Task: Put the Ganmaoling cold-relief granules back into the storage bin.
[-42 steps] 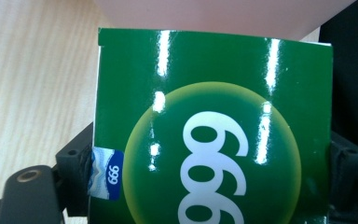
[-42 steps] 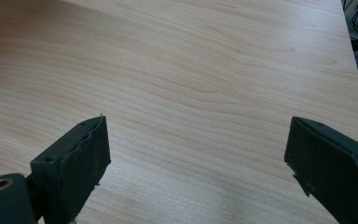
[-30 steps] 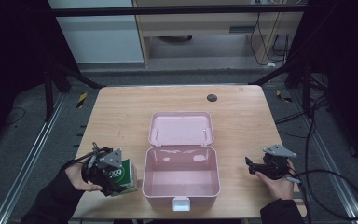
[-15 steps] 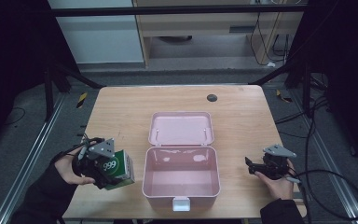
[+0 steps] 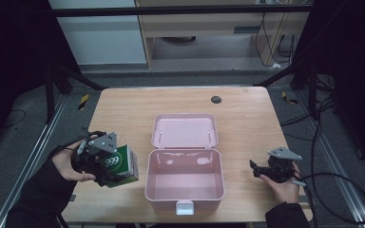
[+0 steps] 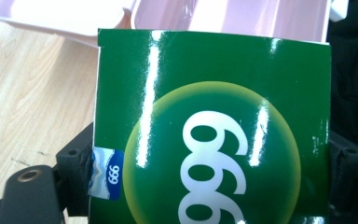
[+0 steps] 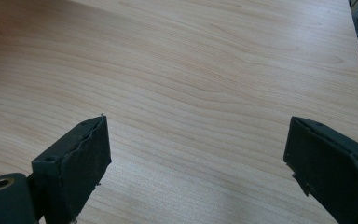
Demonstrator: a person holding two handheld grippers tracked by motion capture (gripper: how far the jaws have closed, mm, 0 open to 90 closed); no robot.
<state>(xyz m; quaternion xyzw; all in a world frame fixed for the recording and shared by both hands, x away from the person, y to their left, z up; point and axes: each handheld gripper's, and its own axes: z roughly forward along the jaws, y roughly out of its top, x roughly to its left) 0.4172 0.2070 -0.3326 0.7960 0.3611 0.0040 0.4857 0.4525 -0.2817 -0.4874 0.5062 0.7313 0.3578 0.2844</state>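
A: Two grippers. Left gripper (image 5: pixel 105 164) clamps the green box (image 5: pixel 121 165) near the table's (image 5: pixel 180 99) front-left corner; right gripper (image 5: pixel 261 169), jaws apart, idles front-right.

B: Probably lift clear of the pink case's (image 5: pixel 184 195) left wall, then lower inside.

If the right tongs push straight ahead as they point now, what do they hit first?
Probably the pink box: the open right tongs point left toward its wall, with bare table between. Height is unclear.
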